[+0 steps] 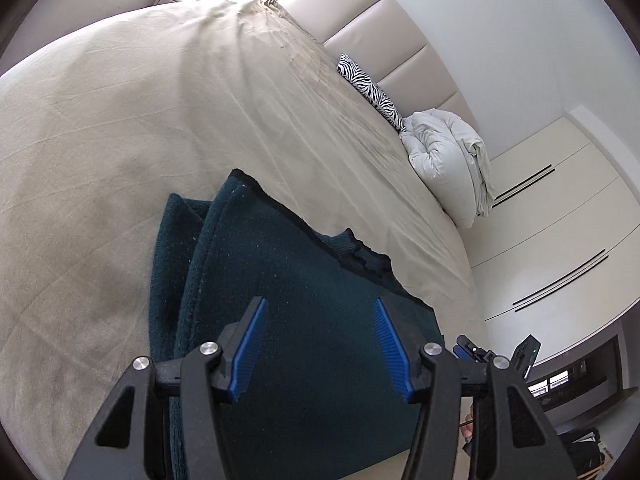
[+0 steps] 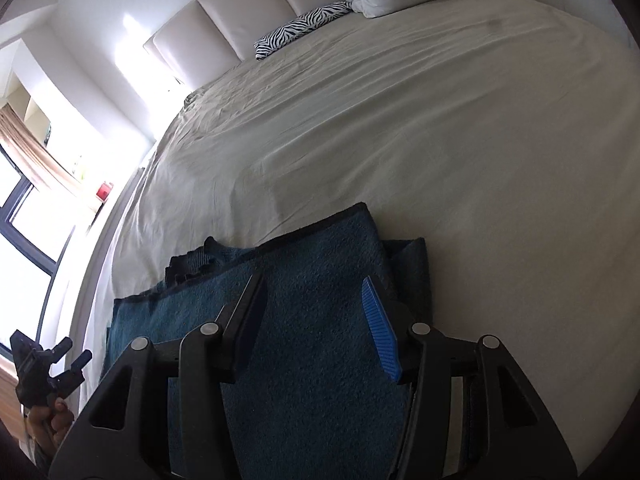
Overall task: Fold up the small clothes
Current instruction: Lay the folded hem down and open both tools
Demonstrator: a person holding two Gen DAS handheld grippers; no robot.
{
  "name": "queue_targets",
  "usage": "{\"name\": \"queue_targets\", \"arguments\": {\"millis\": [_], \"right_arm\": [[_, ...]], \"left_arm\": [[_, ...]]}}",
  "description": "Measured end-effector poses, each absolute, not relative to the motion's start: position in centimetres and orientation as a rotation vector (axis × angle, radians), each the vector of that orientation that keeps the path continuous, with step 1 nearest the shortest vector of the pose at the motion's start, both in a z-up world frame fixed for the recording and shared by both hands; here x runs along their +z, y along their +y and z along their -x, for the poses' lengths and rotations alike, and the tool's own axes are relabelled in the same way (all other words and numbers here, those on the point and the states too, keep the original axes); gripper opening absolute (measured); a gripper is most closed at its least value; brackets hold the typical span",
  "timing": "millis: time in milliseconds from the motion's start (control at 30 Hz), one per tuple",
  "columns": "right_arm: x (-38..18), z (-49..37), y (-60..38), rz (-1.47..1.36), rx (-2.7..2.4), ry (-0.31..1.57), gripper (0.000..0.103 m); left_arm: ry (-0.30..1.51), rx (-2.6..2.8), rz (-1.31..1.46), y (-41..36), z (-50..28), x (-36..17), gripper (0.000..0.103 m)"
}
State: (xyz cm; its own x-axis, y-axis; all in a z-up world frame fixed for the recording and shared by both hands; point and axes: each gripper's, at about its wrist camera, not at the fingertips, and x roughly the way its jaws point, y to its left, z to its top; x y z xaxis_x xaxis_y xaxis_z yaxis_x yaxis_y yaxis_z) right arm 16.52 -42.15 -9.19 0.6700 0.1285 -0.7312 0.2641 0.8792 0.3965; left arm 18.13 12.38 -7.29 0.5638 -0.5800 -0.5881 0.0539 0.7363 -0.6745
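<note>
A dark teal knit garment (image 1: 288,312) lies folded on the beige bed sheet (image 1: 160,120), its dark-edged hem on the far side. My left gripper (image 1: 320,308) is open and empty above the garment, blue pads spread wide. In the right wrist view the same garment (image 2: 304,320) lies under my right gripper (image 2: 314,288), which is open and empty, with its jaws wide apart. The other gripper shows at the lower left edge of the right wrist view (image 2: 60,364), and at the lower right of the left wrist view (image 1: 472,350).
A zebra-print cushion (image 1: 372,88) and a bunched white duvet (image 1: 448,156) lie by the padded headboard (image 1: 400,48). White wardrobe doors (image 1: 560,240) stand beside the bed. A window with curtain (image 2: 28,184) is at the left.
</note>
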Motion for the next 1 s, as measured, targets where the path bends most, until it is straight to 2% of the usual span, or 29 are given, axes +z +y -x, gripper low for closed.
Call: {"name": "queue_targets", "arguments": {"millis": [133,200,233,300,400,467,633,833,867,1000], "right_arm": [[-11.9,-15.5,-42.8,-0.495,-0.151,0.907,0.047],[-13.6,-15.1,-43.2,-0.462,-0.156,0.917,0.033],[-13.6,-14.5,-43.3,-0.456,-0.138,0.899,0.032],[-13.3,-13.2,-43.5,-0.452,-0.16,0.889,0.032],[-13.1,-10.9,-45.2,-0.518,-0.26,0.899,0.038],[-12.4,-9.0,-45.5,-0.579,-0.226,0.864,0.038],[-10.1,-6.2,-40.6,-0.529,0.001,0.818,0.038],[-13.6,-7.0,-37.8,-0.58,0.106,0.948,0.035],[-14.2,-6.8,-38.0,-0.605,0.101,0.945,0.035],[-14.6,-5.2,-40.1,-0.662,0.055,0.912,0.034]], "left_arm": [[0.941,-0.366,0.563,11.9,-17.7,-9.6,0.057],[0.968,-0.354,0.583,12.5,-17.6,-11.1,0.054],[0.962,-0.362,0.604,13.0,-17.3,-11.5,0.049],[0.959,-0.36,0.623,13.7,-16.9,-11.5,0.047],[0.957,-0.346,0.601,13.7,-16.2,-10.7,0.048],[0.935,-0.358,0.573,13.4,-15.4,-9.8,0.053],[0.916,-0.37,0.486,11.6,-13.1,-9.0,0.054],[0.966,-0.346,0.467,11.8,-12.3,-10.9,0.053],[0.968,-0.348,0.481,12.3,-12.2,-11.1,0.05],[0.961,-0.349,0.467,13.4,-11.5,-11.2,0.049]]}}
